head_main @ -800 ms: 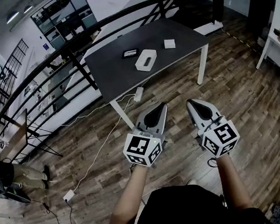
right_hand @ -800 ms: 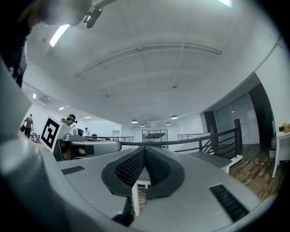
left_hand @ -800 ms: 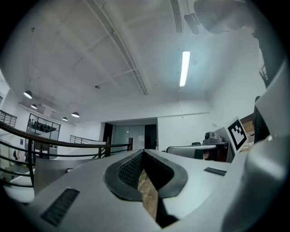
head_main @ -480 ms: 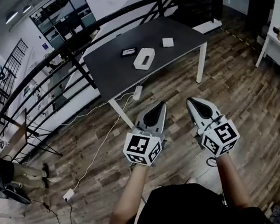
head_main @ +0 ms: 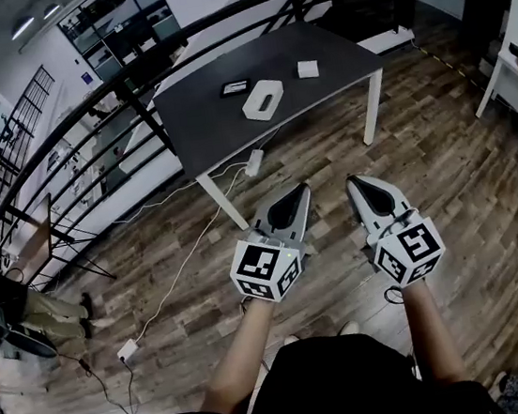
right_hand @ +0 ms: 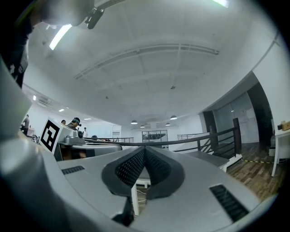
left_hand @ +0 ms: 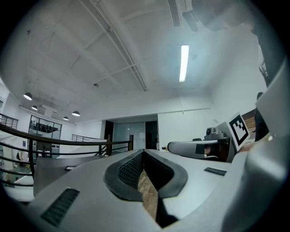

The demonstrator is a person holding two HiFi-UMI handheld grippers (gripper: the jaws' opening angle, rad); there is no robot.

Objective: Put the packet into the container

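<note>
A dark grey table point(head_main: 230, 134) stands ahead of me, well beyond both grippers. On it lie a white container point(head_main: 263, 99), a small white packet point(head_main: 308, 69) to its right, and a flat black item point(head_main: 235, 87) to its left. My left gripper point(head_main: 301, 188) and right gripper point(head_main: 354, 181) hang side by side over the wooden floor, both shut and holding nothing. In the left gripper view the left gripper's point(left_hand: 143, 152) dark pads meet, with only floor behind them. The right gripper's point(right_hand: 145, 149) pads also meet, with a white table leg point(right_hand: 134, 199) beyond.
A black railing point(head_main: 129, 86) runs behind the table. A white power strip point(head_main: 254, 162) hangs by the near table leg, and its cable trails over the floor to a plug point(head_main: 126, 349). White furniture point(head_main: 508, 83) stands at the right. A seated person's legs point(head_main: 27, 317) show at far left.
The table and its items sit slightly higher in the head view than before. Both grippers keep the same shut pose, side by side.
</note>
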